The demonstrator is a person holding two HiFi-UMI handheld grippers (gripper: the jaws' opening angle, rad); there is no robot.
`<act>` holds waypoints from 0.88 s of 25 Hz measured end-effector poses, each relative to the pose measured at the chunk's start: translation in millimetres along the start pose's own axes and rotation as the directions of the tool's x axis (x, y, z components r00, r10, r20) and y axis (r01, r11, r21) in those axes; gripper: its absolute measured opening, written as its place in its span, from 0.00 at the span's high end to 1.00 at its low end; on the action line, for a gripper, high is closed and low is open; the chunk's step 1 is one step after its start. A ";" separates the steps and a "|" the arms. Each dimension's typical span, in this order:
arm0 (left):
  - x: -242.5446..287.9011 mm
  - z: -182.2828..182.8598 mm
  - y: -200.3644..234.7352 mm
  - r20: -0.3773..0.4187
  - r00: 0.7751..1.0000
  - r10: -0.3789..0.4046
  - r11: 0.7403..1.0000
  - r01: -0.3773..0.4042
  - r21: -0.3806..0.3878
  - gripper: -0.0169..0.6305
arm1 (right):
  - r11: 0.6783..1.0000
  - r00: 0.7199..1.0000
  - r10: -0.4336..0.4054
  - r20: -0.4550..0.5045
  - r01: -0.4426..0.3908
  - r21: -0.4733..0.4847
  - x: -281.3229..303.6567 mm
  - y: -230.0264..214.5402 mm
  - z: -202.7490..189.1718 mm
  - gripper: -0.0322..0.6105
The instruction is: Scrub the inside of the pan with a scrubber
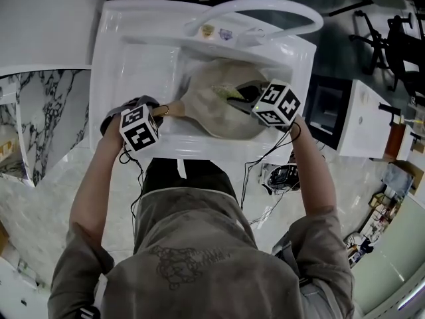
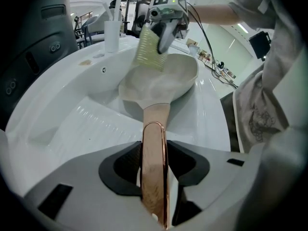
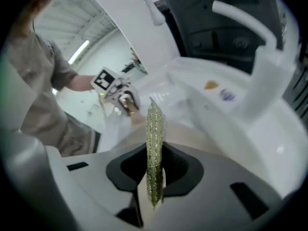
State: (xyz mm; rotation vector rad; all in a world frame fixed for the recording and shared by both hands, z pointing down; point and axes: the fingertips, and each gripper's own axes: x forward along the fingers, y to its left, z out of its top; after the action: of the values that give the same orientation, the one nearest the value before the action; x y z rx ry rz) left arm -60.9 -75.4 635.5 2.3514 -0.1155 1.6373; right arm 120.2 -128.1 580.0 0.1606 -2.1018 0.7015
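White sink under a curved tap, with a person standing at its front edge. The pale pan sits in the basin, tilted, its inside facing up and its handle pointing toward the person's left. The left gripper has its jaws closed on the handle from both sides and steadies the pan. The right gripper pinches a flat green-yellow scrubber edge-on between its jaws and holds it upright over the far side of the pan. The scrubber's lower edge appears just clear of the surface, though contact cannot be ruled out. Step in hand, as judged: mid-scrub, between strokes. The next move calls for lowering the scrubber flat onto the pan's inside and pressing while the left grip resists the push.
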 end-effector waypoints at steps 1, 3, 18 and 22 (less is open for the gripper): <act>-0.2 0.1 -0.2 0.002 1.000 0.000 1.000 0.000 -0.002 0.72 | 0.987 0.987 -0.161 0.009 0.161 -0.018 -6.7 -25.0 1.6 0.84; -0.6 0.6 0.1 0.006 1.000 -0.001 1.000 0.001 -0.007 0.72 | 0.909 0.908 -0.418 -0.021 0.418 -0.007 -16.7 -69.4 -5.8 0.84; -1.2 1.8 1.4 0.044 0.999 0.008 1.000 -0.007 -0.019 0.72 | 0.734 0.652 -0.680 -0.336 0.610 -0.299 64.1 -127.0 -74.0 0.84; -1.8 1.5 0.8 0.050 0.999 0.010 1.000 -0.009 -0.021 0.72 | 0.846 0.739 -0.532 -0.414 0.482 -0.227 87.3 -98.8 -86.0 0.84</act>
State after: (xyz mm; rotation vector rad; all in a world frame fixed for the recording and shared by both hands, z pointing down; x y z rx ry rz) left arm -60.4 -76.7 633.5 2.3807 -0.1522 1.5743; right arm 165.4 -151.7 729.0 0.4471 -1.5199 0.2532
